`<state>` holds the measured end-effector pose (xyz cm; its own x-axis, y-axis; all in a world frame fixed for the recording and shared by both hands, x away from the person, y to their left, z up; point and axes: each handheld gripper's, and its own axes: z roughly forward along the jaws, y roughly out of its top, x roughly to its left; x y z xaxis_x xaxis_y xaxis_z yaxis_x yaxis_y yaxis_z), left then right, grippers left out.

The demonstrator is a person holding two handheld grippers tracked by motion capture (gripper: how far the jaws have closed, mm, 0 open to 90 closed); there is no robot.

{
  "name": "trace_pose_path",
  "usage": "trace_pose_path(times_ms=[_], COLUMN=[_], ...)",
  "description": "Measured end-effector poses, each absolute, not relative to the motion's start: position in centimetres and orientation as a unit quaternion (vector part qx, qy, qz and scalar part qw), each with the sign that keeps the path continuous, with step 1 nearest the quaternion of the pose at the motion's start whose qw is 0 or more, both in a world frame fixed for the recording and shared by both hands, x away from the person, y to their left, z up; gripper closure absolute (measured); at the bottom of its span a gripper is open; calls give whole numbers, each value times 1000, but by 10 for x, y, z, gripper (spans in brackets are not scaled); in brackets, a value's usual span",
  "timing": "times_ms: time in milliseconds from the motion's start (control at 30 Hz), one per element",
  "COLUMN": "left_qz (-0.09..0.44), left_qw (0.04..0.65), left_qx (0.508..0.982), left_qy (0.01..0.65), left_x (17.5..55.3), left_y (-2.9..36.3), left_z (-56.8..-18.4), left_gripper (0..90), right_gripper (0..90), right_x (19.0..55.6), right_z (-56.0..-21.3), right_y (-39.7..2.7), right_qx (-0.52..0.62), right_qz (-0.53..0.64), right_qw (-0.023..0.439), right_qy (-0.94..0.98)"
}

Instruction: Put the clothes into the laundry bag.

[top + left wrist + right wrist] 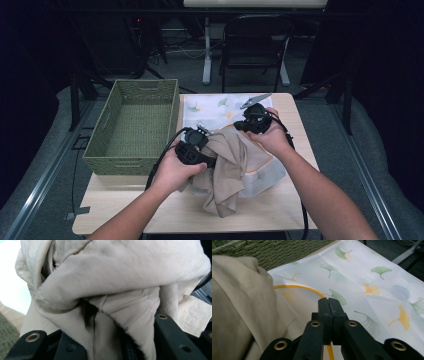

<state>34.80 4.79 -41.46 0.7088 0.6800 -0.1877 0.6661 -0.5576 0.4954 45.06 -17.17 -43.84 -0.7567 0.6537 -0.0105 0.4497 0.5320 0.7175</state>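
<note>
Two grippers worked a beige cloth (227, 167) bunched mid-table beside a green basket (135, 125): the left gripper (197, 150) clamped its folds, while the right gripper (329, 305) sat closed on a yellow-edged fabric strip (298, 287). That thin hold risked slipping, and the loose folds risked snagging the ginkgo-print sheet (372, 277) underneath.

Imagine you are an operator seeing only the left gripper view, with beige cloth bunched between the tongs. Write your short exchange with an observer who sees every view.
Operator: What is the other hand doing?
Observer: The right tongs are shut on the yellow trim of a white leaf-print cloth.
Operator: Where could the beige cloth go?
Observer: A green woven basket stands at the left of the table, and its visible floor is bare.
</note>
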Motion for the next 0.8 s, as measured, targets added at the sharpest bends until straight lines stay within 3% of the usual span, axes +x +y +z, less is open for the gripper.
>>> trace_pose_path(times_ms=[800], left_qz=[-3], left_qw=[261], left_qx=[886], left_qy=[382], left_x=[362], left_y=[10], left_z=[-454], left_gripper=[635], right_gripper=[897], right_x=[445], right_z=[-433], right_y=[-172], right_qx=[314], right_qz=[377], right_qw=[146], right_qy=[859])
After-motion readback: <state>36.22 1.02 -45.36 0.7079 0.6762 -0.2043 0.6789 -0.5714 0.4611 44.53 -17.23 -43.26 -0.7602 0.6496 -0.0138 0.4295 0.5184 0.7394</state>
